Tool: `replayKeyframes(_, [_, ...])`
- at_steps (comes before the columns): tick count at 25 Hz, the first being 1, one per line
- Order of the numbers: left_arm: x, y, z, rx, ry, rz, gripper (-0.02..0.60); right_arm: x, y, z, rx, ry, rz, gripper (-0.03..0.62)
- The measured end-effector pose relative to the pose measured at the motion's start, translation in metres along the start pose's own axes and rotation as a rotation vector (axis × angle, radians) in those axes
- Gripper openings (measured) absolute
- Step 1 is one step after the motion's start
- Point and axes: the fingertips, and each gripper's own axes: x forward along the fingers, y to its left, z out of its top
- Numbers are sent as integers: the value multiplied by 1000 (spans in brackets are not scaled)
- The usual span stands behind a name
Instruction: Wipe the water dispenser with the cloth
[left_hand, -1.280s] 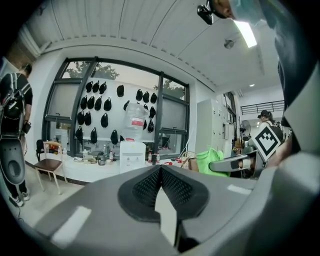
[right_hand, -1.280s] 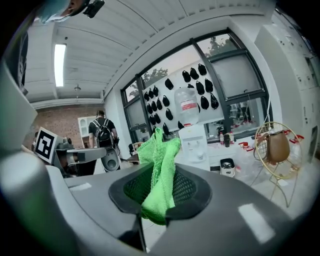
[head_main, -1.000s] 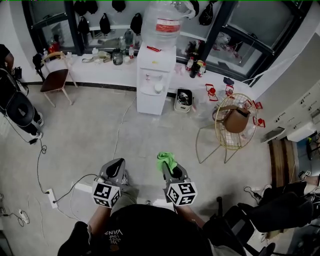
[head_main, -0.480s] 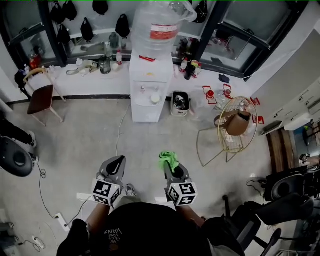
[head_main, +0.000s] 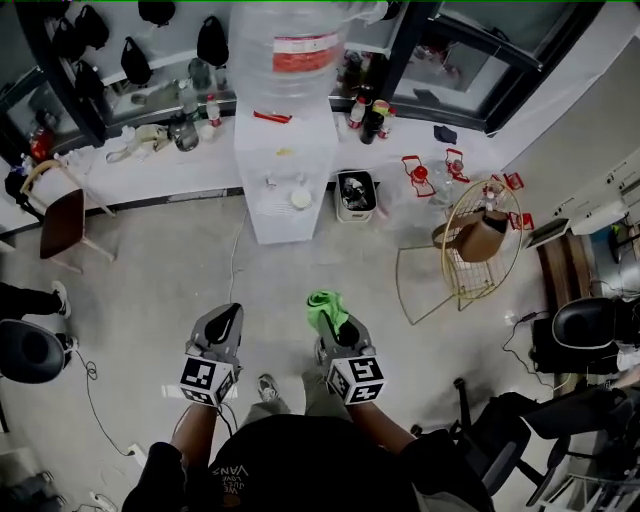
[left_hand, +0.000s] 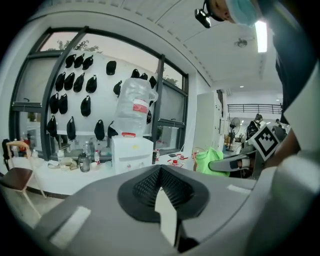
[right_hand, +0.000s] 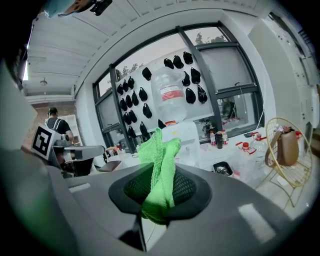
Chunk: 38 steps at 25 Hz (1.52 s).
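2 jaws of the right gripper (right_hand: 157, 194) pinch the cloth (right_hand: 160, 152).

The water bottle (head_main: 285, 55) atop the dispenser (head_main: 283, 185) is cropped by the head view's upper edge. The lower end of the green cloth (right_hand: 160, 155) vanishes between the clamped jaws of the right gripper (right_hand: 158, 197). Small items along the window ledge (head_main: 195, 165) are too tiny to identify. An office chair (head_main: 25, 350) is cut by the left edge.
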Motion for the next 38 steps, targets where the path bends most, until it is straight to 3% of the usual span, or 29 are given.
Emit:
replayKeyframes(9, [86, 2, -17, -80, 19, 152, 2, 76, -69, 6, -89, 113, 151, 78])
replayKeyframes(16, [125, 14, -45, -134, 10, 226, 2, 131, -104, -16, -145, 196, 209, 78])
replayKeyframes(21, [139, 54, -96, -157, 52, 231, 2, 179, -101, -53, -115, 211, 207, 78])
replayKeyframes(30, [188, 153, -177, -188, 52, 232, 2, 304, -81, -131, -110, 120, 193, 78])
replayKeyframes(38, [248, 226, -271, -102, -5, 194, 2, 419, -85, -215, -188, 51, 196, 78])
